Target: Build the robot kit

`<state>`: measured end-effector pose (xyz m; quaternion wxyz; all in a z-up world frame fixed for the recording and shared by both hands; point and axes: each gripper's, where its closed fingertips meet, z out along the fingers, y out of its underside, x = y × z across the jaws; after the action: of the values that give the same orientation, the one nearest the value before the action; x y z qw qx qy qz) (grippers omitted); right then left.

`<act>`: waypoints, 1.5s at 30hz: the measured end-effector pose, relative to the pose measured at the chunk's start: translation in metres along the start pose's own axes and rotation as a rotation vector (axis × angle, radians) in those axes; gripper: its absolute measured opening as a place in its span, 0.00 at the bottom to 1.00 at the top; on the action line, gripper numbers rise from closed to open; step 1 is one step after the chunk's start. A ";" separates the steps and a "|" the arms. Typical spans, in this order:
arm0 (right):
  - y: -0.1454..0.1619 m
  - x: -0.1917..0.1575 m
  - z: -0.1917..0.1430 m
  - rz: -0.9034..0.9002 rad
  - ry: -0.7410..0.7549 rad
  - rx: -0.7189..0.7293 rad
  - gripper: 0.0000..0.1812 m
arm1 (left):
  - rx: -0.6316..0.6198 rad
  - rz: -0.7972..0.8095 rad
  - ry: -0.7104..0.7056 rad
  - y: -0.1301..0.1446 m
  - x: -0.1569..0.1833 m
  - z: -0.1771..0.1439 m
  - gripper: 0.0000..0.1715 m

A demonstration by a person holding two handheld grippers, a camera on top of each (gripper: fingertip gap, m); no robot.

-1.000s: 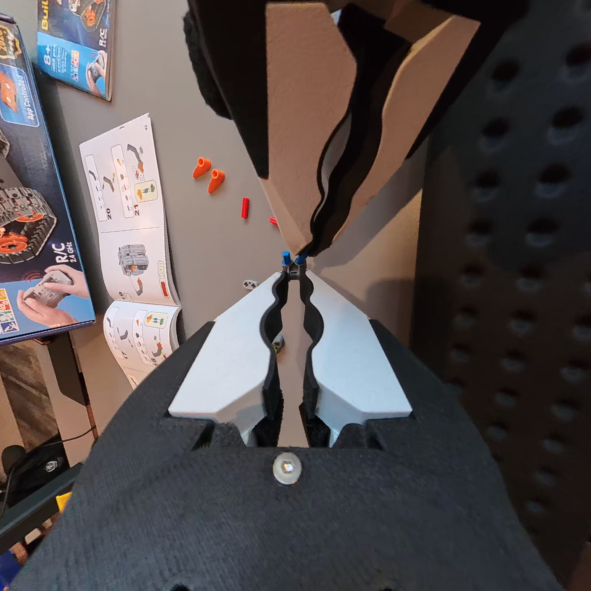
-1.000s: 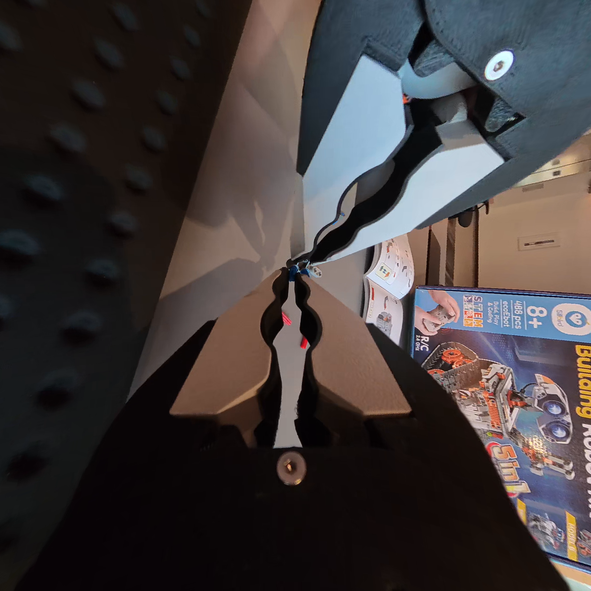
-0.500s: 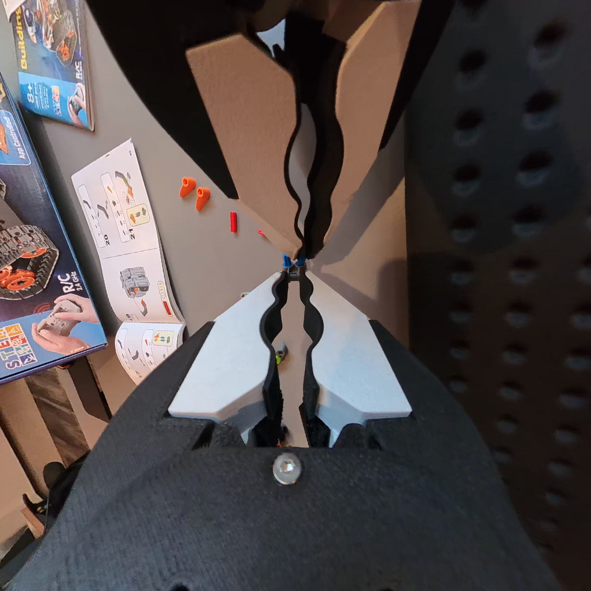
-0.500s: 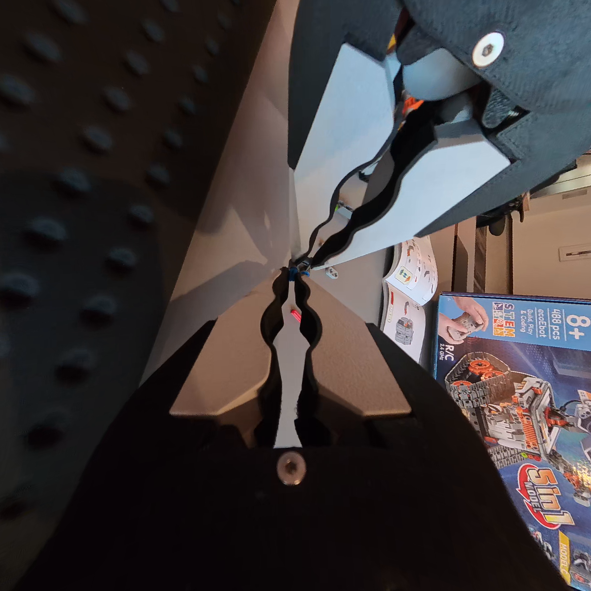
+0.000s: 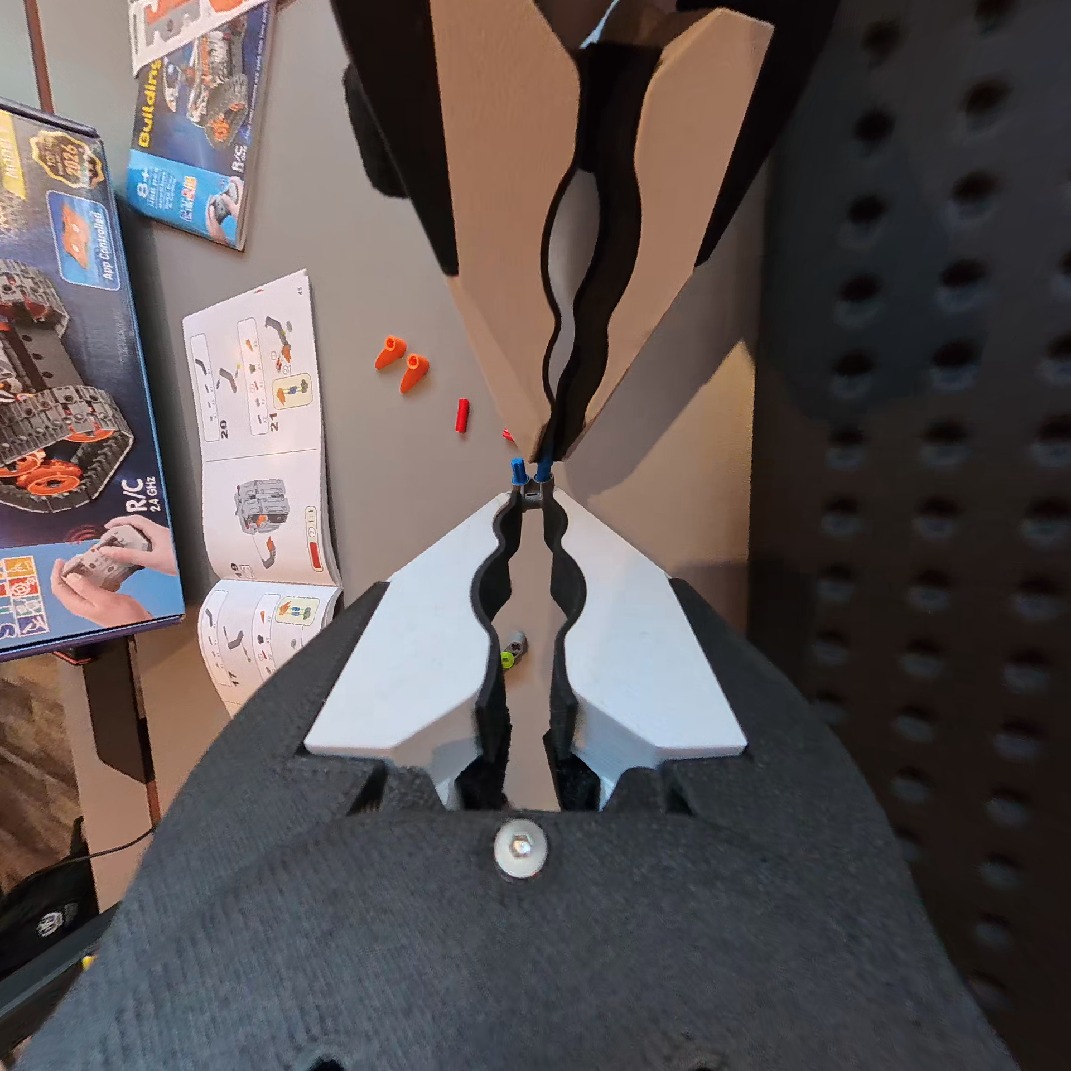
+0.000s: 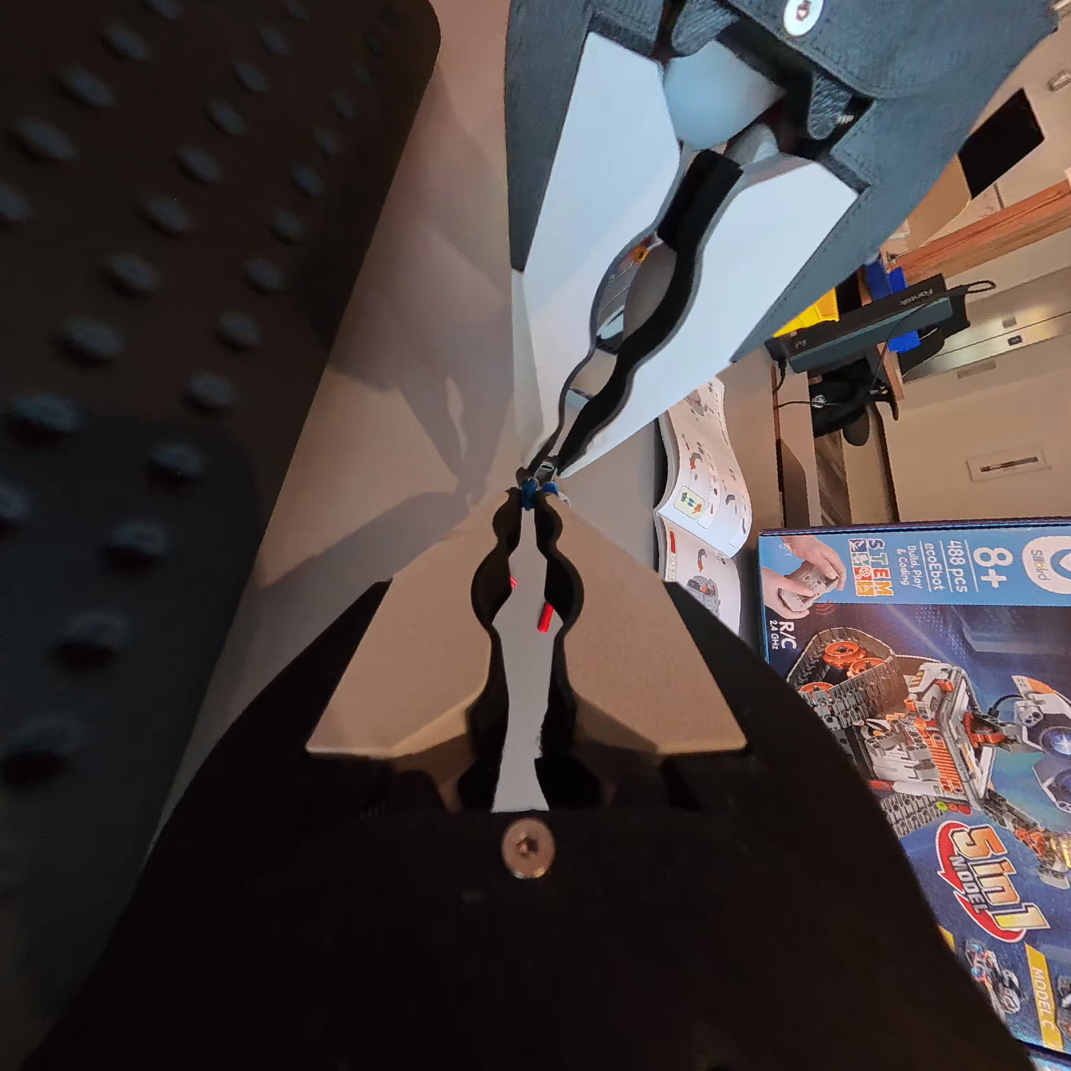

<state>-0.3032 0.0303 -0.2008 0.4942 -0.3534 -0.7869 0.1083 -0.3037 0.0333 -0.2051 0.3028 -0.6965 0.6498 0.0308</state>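
Observation:
My left gripper (image 5: 530,503) is shut on a small grey connector (image 5: 532,491) with two blue pins (image 5: 517,468) standing out of it. My right gripper (image 5: 550,451) comes in from above, tip to tip, and is shut on the right-hand blue pin (image 5: 543,472). In the right wrist view my right gripper (image 6: 526,505) pinches the blue pin (image 6: 527,492), and the left gripper (image 6: 547,463) holds the grey connector (image 6: 545,466) just beyond it. Both are held above the grey table (image 5: 359,290).
On the table lie two orange cone pieces (image 5: 401,360), a red pin (image 5: 462,415), a grey and green pin (image 5: 513,652), an open instruction booklet (image 5: 261,440), a blue toy box (image 5: 69,434) and a second booklet (image 5: 197,133). A black perforated panel (image 5: 927,405) stands at the right. The tips of both grippers are at nearly the same place.
Both grippers stay shut, tip to tip on the small piece. The right gripper has rolled about the meeting point, and both views have swung a little.

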 end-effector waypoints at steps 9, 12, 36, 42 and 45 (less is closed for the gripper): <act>-0.001 -0.008 -0.002 0.004 -0.057 0.012 0.02 | 0.008 0.036 0.016 -0.005 0.007 0.000 0.03; 0.000 -0.006 -0.001 -0.010 -0.043 0.003 0.02 | 0.017 0.016 0.027 -0.006 0.006 0.000 0.03; -0.025 0.006 -0.026 0.157 -0.070 0.218 0.02 | 0.419 -0.342 0.162 -0.024 0.003 -0.034 0.03; -0.022 0.002 -0.027 0.170 -0.110 0.197 0.02 | 0.382 -0.284 0.151 -0.028 0.004 -0.031 0.03; -0.020 -0.001 -0.025 0.165 -0.124 0.179 0.02 | 0.367 -0.276 0.167 -0.028 0.006 -0.029 0.03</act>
<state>-0.2904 0.0106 -0.1783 0.4634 -0.3639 -0.7715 0.2398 -0.2868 0.0141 -0.1732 0.3707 -0.7121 0.5660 -0.1872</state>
